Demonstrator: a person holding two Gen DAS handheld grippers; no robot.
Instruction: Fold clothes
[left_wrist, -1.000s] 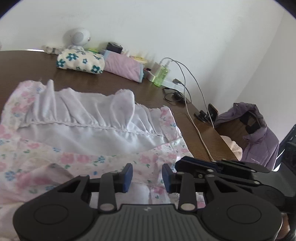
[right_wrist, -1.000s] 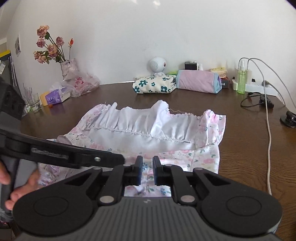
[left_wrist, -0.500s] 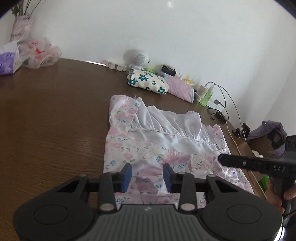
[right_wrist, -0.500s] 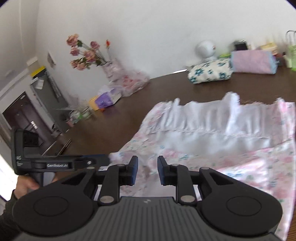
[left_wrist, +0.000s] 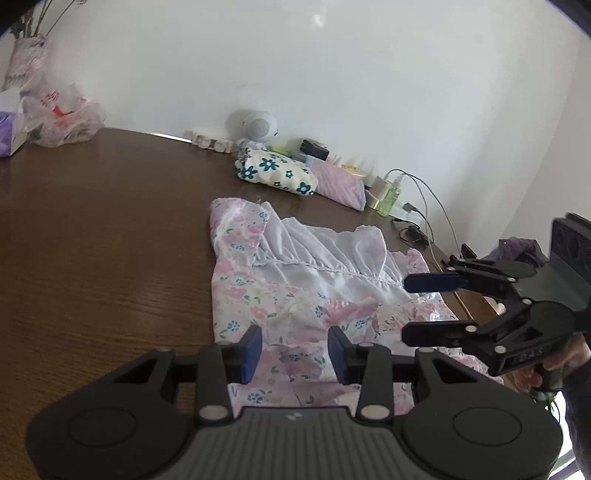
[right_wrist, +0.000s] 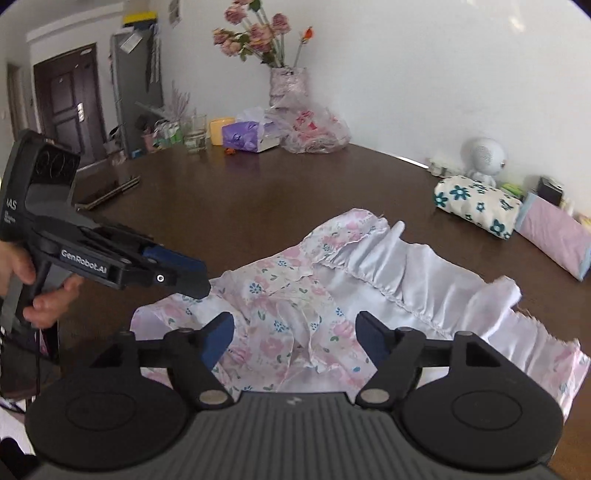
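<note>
A pink floral garment (left_wrist: 295, 280) with its white lining turned up lies crumpled on the brown wooden table (left_wrist: 92, 240). My left gripper (left_wrist: 295, 349) hovers over its near hem. Its jaws are opening, and the blue pads press on nothing. In the right wrist view the same garment (right_wrist: 332, 295) spreads below my right gripper (right_wrist: 293, 336). That gripper's jaws are opening wide and hold no cloth. The right gripper (left_wrist: 408, 308) also shows at the garment's right edge, held by a hand. The left gripper (right_wrist: 192, 275) points at the garment's left corner.
A folded flowered bundle (left_wrist: 277, 173), pink pouch (left_wrist: 340, 186), green bottle (left_wrist: 391, 192), cables (left_wrist: 424, 206) and a white speaker (left_wrist: 258, 127) line the far edge. A vase of flowers (right_wrist: 288, 85), plastic bag (right_wrist: 314, 129) and tissue box (right_wrist: 245, 136) stand far left.
My right gripper's jaws went from nearly shut over the hem to wide apart, and it rolled and lifted. The left gripper drew back from the garment, then held still.
</note>
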